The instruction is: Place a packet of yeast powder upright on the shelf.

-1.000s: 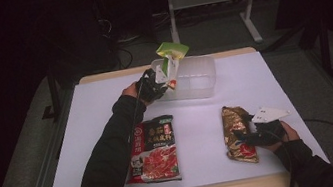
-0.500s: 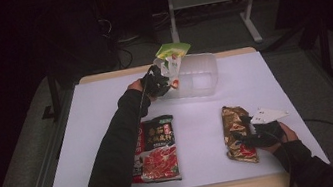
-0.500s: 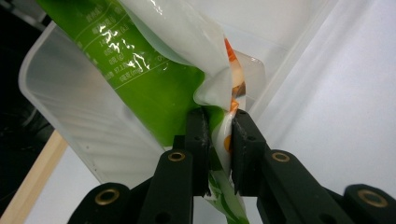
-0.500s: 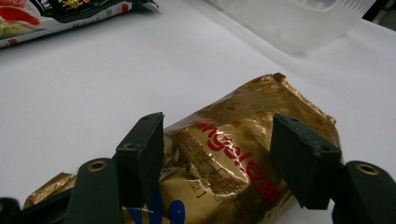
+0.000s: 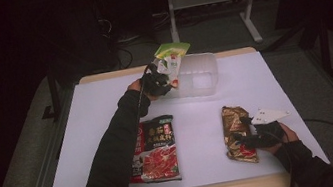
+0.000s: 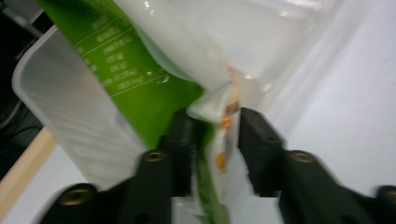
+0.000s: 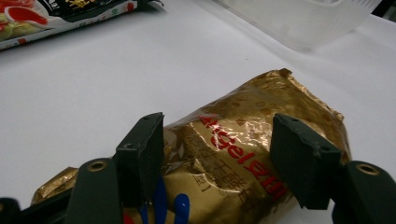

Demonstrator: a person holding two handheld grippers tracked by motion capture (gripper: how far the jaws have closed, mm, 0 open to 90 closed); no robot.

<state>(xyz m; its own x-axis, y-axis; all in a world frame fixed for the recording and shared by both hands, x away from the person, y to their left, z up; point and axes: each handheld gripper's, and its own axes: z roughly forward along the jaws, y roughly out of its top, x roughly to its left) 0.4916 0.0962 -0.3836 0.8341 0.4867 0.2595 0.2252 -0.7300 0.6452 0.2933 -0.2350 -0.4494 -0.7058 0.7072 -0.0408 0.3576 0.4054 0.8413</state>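
A green and white packet [image 5: 172, 49] stands tilted over the near left rim of a clear plastic bin [image 5: 200, 80] at the table's far side. My left gripper [image 5: 167, 77] is at that rim. Its jaws have just been opening, and the packet's [image 6: 140, 70] lower end still sits between the loosened pads of the left gripper [image 6: 215, 126]. My right gripper [image 5: 242, 131] rests low at the front right, open. The right gripper's [image 7: 217, 140] jaws stand wide, one on each side of a gold foil packet [image 7: 243, 121] that lies flat on the white table.
A red and black food packet [image 5: 155, 148] lies flat at the front centre, beside my left forearm. The bin's ribbed wall [image 6: 60, 121] is close on the left gripper's left. The white tabletop [image 5: 284, 85] has a wooden edge; dark floor and desk legs lie beyond.
The left hand has edged slightly toward the bin with the green packet. The right hand and the gold packet have stayed put.
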